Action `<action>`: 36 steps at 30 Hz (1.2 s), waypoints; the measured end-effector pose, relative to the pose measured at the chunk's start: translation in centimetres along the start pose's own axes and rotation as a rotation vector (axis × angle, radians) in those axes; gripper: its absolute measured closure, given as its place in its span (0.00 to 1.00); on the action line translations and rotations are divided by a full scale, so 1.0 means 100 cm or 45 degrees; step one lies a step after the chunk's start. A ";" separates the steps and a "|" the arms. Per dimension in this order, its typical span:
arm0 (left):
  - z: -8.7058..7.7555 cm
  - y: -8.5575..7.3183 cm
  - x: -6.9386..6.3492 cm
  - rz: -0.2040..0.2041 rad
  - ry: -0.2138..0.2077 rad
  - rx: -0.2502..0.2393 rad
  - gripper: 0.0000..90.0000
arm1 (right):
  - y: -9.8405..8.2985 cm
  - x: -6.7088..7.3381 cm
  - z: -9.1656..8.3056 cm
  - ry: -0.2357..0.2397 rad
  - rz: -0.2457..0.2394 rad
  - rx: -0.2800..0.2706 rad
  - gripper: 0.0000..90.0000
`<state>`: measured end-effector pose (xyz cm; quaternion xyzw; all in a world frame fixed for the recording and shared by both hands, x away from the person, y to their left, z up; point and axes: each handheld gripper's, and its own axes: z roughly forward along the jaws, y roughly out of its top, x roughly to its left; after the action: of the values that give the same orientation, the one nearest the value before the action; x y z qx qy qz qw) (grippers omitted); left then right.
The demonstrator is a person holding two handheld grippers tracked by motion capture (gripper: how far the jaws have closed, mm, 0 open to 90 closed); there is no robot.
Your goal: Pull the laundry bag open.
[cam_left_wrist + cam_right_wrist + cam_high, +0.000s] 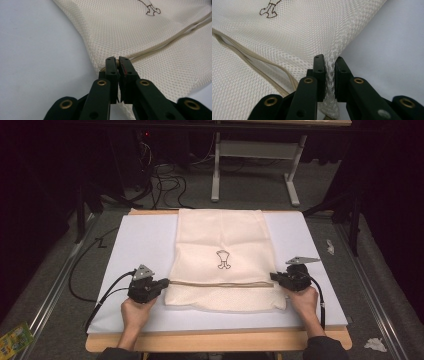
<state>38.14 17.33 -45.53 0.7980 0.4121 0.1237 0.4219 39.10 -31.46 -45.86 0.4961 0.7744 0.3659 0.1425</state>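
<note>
Bag: a cream mesh bag [220,240] is being spread flat on the white board [145,240], its near part folded back over itself so that a band of coarser mesh is lying toward the person.
Print: a small dark outline figure [223,259] is being shown on the upper layer, just beyond the fold.
Drawstring: a beige cord [215,283] is being stretched straight across the bag along the fold line, from one gripper to the other.
Left gripper: the left gripper [161,284] is being held at the bag's left edge — in the left gripper view its tips [117,65] are being pressed together on the end of the cord where it leaves the mesh.
Right gripper: the right gripper [274,277] is being held at the bag's right edge; in the right gripper view [330,65] a gathered ridge of the mesh edge is being kept between the jaws, which are standing a little apart — whether the pads are pressing on the cloth cannot be told.
Hands: both grippers are being carried low over the board, one at each side of the bag, well apart.
Table: the board is being borne by a wooden table [215,340], whose bare edge is lying nearest the person.
</note>
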 end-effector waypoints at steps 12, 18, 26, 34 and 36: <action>0.001 -0.003 -0.001 -0.002 -0.031 -0.031 0.91 | 0.001 0.003 -0.004 -0.043 -0.016 -0.014 0.75; -0.005 -0.001 -0.001 0.002 -0.035 -0.105 0.80 | 0.001 0.003 -0.012 -0.082 -0.021 -0.049 0.66; -0.017 0.002 0.004 0.002 -0.008 -0.189 0.75 | 0.003 0.004 -0.029 -0.116 -0.045 -0.139 0.69; -0.028 0.007 0.014 -0.030 0.021 -0.238 0.73 | 0.003 -0.004 -0.044 -0.100 -0.011 -0.208 0.71; -0.030 0.008 0.015 -0.038 0.025 -0.252 0.73 | 0.002 -0.008 -0.047 -0.088 0.011 -0.231 0.71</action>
<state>37.89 19.98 -43.34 0.7451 0.4138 0.1654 0.4963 36.88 -34.15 -42.57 0.4968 0.7305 0.4178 0.2120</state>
